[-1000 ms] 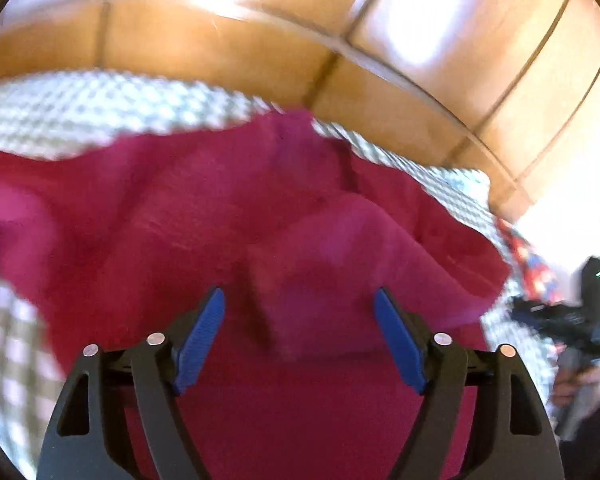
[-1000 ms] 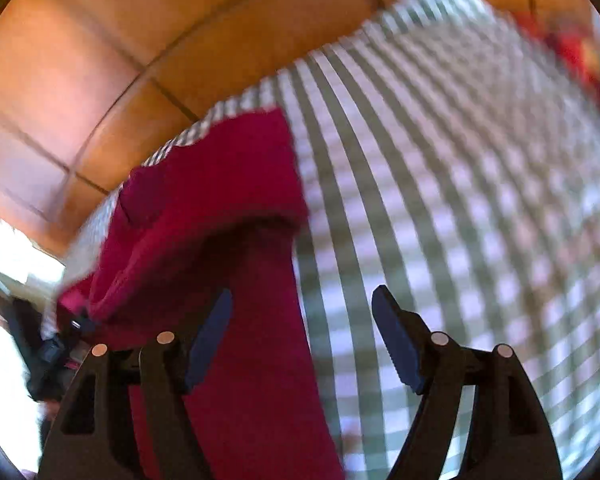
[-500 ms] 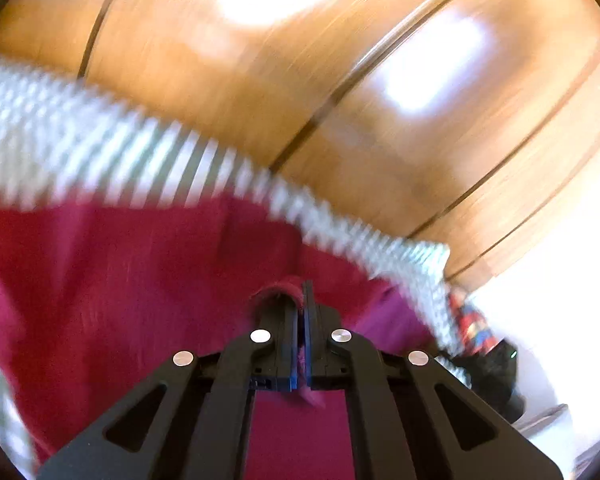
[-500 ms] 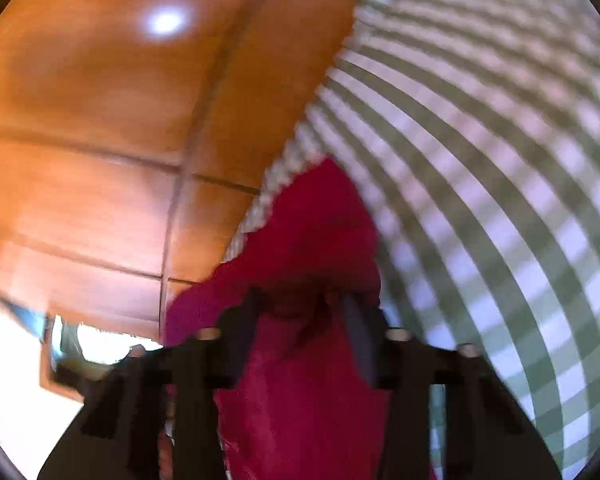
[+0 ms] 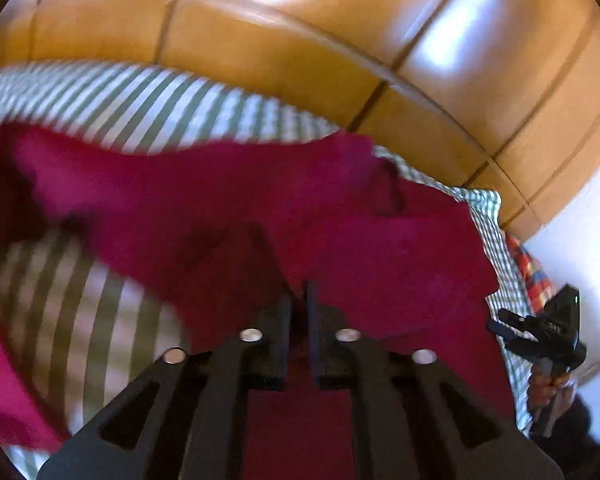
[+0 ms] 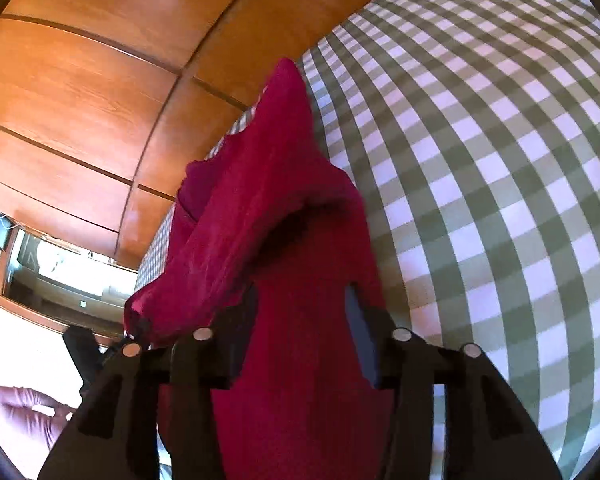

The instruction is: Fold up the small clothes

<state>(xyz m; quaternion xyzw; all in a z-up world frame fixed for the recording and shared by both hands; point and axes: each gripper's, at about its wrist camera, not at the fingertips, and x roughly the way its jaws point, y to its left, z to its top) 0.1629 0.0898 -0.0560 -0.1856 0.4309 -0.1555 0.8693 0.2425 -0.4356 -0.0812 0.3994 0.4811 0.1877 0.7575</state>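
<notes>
A dark red garment (image 5: 380, 240) lies rumpled on a green-and-white checked bedcover (image 5: 180, 100). My left gripper (image 5: 298, 304) pinches a raised fold of it in a narrow gap, and its jaws are opening slightly. In the right wrist view the same garment (image 6: 276, 168) runs forward from my right gripper (image 6: 302, 312). Its jaws are opening and stand apart, with the cloth lying between them and a fold draped over the left finger. Each gripper shows small at the edge of the other's view: right gripper (image 5: 540, 332), left gripper (image 6: 84, 348).
Orange wooden panels (image 5: 300, 40) rise behind the bed. A red-and-blue patterned cloth (image 5: 528, 268) lies at the bedcover's right corner. A wood-framed opening (image 6: 60, 272) shows at the lower left of the right wrist view, and a gloved hand (image 6: 20, 412) below it. The checked cover (image 6: 500, 160) stretches away to the right.
The left jaws went from wide open to pinched on a fold of the red garment, then drew it sideways. The right jaws narrowed around the cloth and have since parted again.
</notes>
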